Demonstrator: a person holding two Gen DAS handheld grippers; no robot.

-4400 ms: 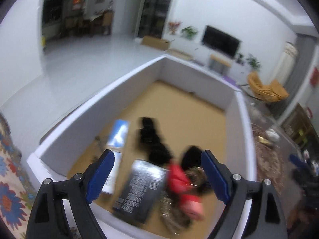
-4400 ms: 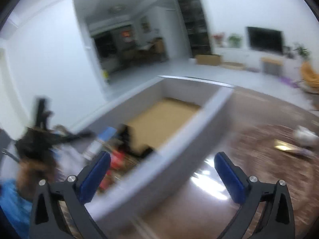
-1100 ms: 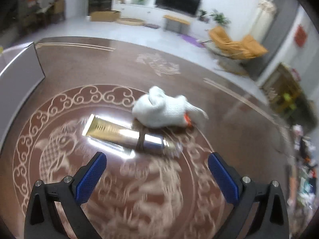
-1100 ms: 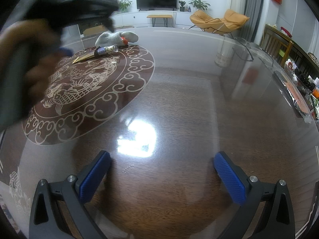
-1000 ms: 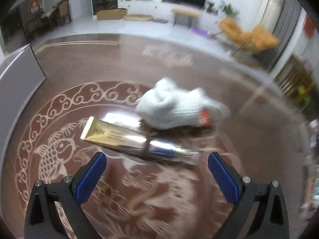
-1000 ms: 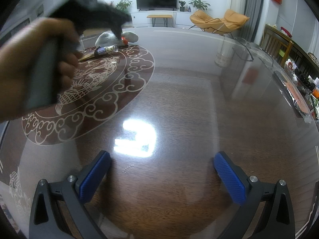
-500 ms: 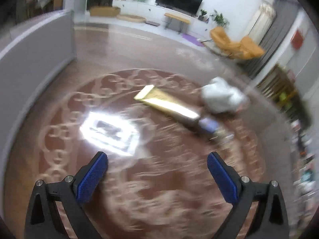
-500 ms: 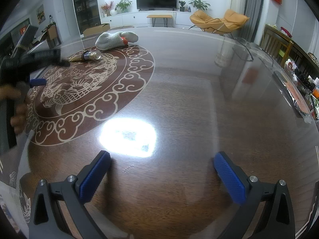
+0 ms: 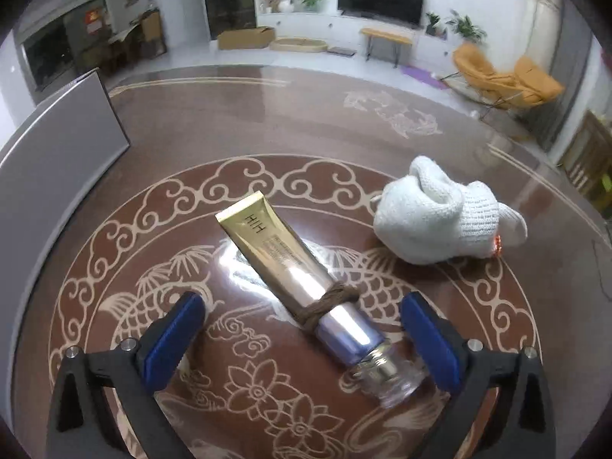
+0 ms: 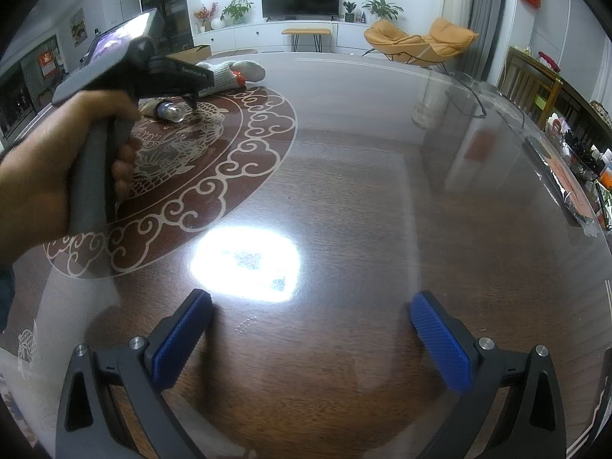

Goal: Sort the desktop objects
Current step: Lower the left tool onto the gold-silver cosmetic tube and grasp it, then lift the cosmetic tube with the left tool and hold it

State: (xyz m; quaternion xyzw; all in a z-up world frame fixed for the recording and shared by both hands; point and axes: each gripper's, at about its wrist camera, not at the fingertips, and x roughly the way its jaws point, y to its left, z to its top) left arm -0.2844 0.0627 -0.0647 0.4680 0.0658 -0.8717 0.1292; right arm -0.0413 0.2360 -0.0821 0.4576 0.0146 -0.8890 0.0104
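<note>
A gold and silver tube [image 9: 290, 267] with a brown band round it and a clear cap lies on the glossy brown table, cap end toward me. My left gripper [image 9: 302, 340] is open, its blue fingers on either side of the tube's cap end without touching it. A white knitted glove [image 9: 440, 222] lies just right of and behind the tube. In the right wrist view a hand holds the left gripper [image 10: 191, 95] low over the tube's cap [image 10: 170, 111], with the glove [image 10: 229, 72] beyond. My right gripper [image 10: 310, 340] hangs open over bare table, holding nothing.
The grey wall of a white box [image 9: 49, 176] stands at the table's left. A round carved ornament [image 9: 126, 275] covers the tabletop around the tube. A clear bag with items [image 10: 573, 191] lies at the table's far right edge. A lamp glare [image 10: 244, 264] shines before the right gripper.
My left gripper has swung from the box to the tube and come down close, so the tube's cap end now lies between its fingers. The right gripper has stayed still.
</note>
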